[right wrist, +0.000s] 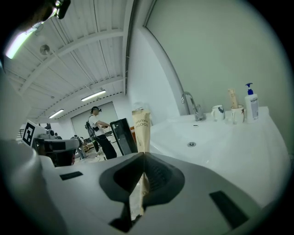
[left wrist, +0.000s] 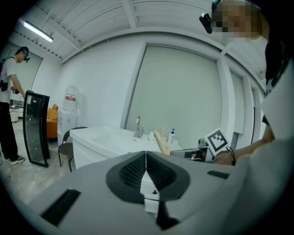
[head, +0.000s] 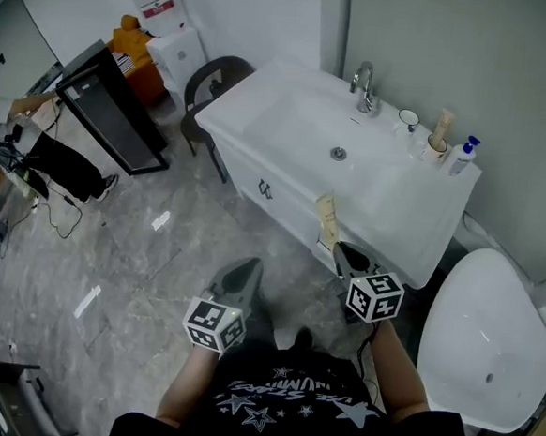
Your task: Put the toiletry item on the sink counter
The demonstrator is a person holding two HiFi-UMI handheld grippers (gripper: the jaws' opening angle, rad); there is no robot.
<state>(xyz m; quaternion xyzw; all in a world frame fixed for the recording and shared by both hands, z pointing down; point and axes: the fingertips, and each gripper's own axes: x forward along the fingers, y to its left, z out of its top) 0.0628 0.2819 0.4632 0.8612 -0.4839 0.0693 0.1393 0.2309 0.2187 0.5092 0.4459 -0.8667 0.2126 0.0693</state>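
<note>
Head view: right gripper (head: 343,253) is up at the front edge of the sink counter (head: 413,235), with the toothbrush packet (head: 326,219) sticking up from its tips and not touching the top. The left gripper (head: 242,271) is low over the floor, well apart from the counter.

Left gripper view: jaws pressed together, nothing between them.

Right gripper view: jaws pinch the flat packet near its lower end, upright, basin beyond.

Progress: item in hand and at the counter, not yet set down. Placing and release are left.

tools (head: 247,265) (head: 343,250) 2 | toothbrush pack (head: 327,218) 1 | faucet (head: 363,86) 1 | pump bottle (head: 462,155) 1 | cups (head: 408,120) (head: 435,147) 2
</note>
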